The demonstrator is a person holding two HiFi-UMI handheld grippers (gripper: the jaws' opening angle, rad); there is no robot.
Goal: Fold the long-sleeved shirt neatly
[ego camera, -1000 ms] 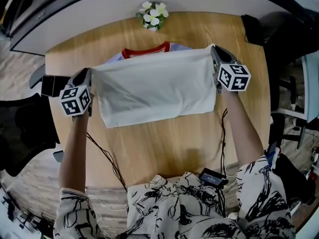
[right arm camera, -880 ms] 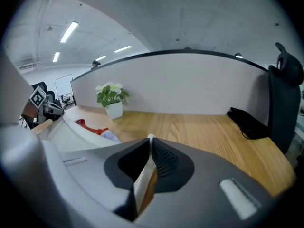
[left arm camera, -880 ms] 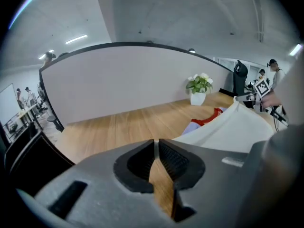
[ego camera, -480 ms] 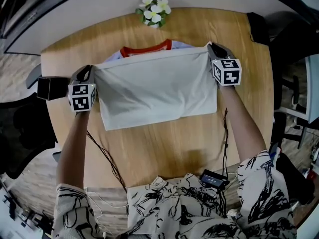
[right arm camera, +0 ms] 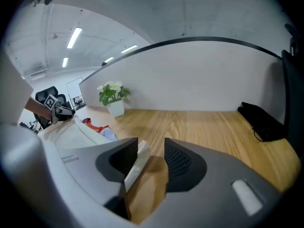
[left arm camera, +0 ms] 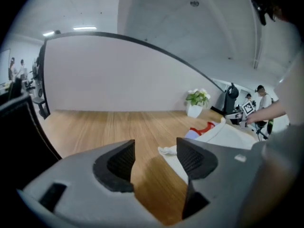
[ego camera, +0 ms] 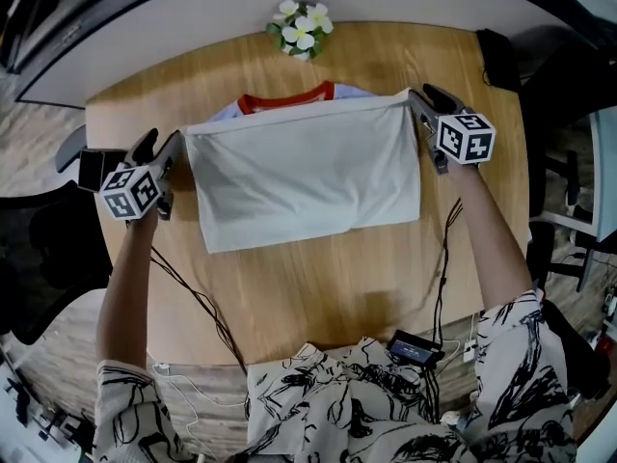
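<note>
The shirt lies folded into a white rectangle on the round wooden table, its red collar showing at the far edge. My left gripper sits just off the shirt's far left corner. Its jaws are opening, and in the left gripper view the shirt corner rests loose just ahead of them. My right gripper is at the far right corner, jaws also opening. In the right gripper view the shirt's edge leans on the left jaw only, unpressed.
A white flower pot stands at the table's far edge. A black box sits by the left rim and a black object at the far right. Cables and a small black device lie near the front edge.
Both grippers were shut on the shirt's far corners; now their jaws have parted and the cloth lies flat. The left gripper has drawn away to the left, the right slightly to the right.
</note>
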